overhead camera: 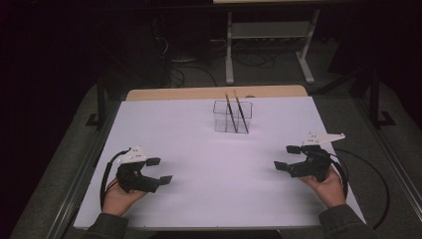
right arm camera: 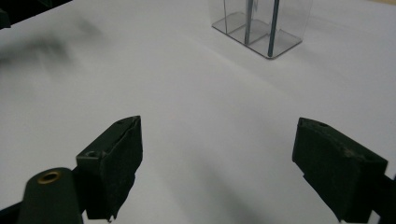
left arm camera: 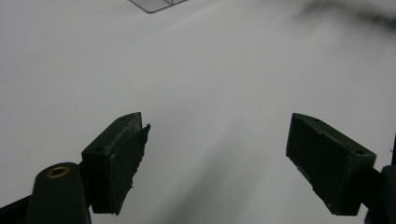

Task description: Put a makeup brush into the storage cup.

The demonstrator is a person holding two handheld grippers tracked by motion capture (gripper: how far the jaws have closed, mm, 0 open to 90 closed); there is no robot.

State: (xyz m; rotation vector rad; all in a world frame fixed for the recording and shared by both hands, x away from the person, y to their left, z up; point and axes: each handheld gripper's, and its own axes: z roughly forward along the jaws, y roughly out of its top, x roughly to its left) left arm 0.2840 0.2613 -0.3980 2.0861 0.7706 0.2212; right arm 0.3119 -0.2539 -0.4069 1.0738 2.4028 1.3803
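On the white desk (overhead camera: 209, 164), a clear holder (overhead camera: 233, 116) with two pencils (overhead camera: 234, 112) leaning in it stands near the far edge. The left gripper (overhead camera: 160, 171) and right gripper (overhead camera: 285, 157) sit well apart near the front, fingers spread wide, holding nothing

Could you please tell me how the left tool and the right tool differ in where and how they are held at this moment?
The left tool sits at the near left of the white table, while the right tool sits at the near right. The left tool points toward the right, the right tool toward the left, so they face each other. The right tool lies slightly farther up the table than the left tool. Both are open, empty and well short of the clear container.
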